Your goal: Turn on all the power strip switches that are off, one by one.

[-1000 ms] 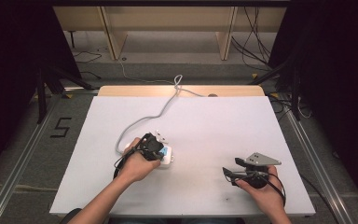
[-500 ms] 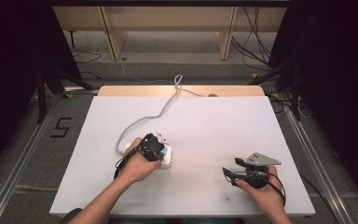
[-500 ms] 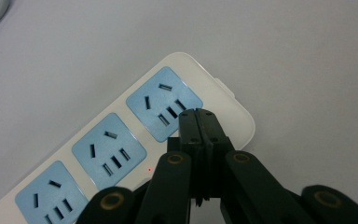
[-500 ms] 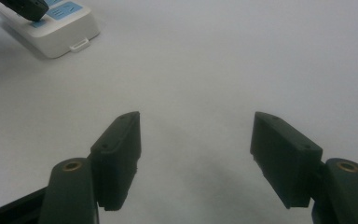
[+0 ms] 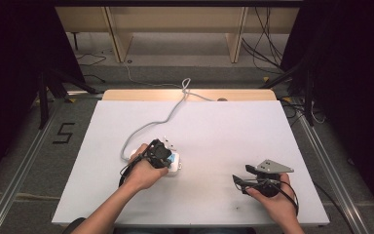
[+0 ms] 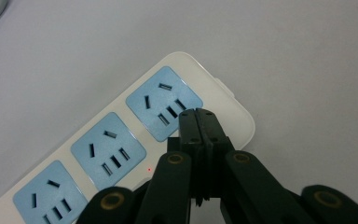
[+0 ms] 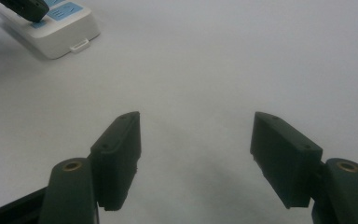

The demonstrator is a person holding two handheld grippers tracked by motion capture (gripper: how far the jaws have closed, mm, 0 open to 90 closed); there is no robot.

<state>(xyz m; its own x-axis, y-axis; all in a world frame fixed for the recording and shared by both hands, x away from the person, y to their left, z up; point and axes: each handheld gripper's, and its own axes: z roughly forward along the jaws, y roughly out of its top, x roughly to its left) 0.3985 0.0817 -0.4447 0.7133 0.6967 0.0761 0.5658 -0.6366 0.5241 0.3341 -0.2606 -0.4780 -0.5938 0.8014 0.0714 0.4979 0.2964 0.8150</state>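
With no plug in its 3 sockets, the power strip (image 6: pixel 121 140) lies under the left claw (image 6: pixel 196 116), pinched closed and empty, pressing near its end, while the right claw (image 7: pixel 196 154) gapes wide, idle on the desk (image 5: pixel 214 126).

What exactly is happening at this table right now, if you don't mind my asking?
A person holds a two-jaw gripper in each hand over a white table. The left gripper, jaws shut, sits over the end of a white power strip with blue sockets, beside the last socket. The right gripper, jaws open and holding nothing, rests apart near the table's right side. The strip's grey cord trails toward the far edge.
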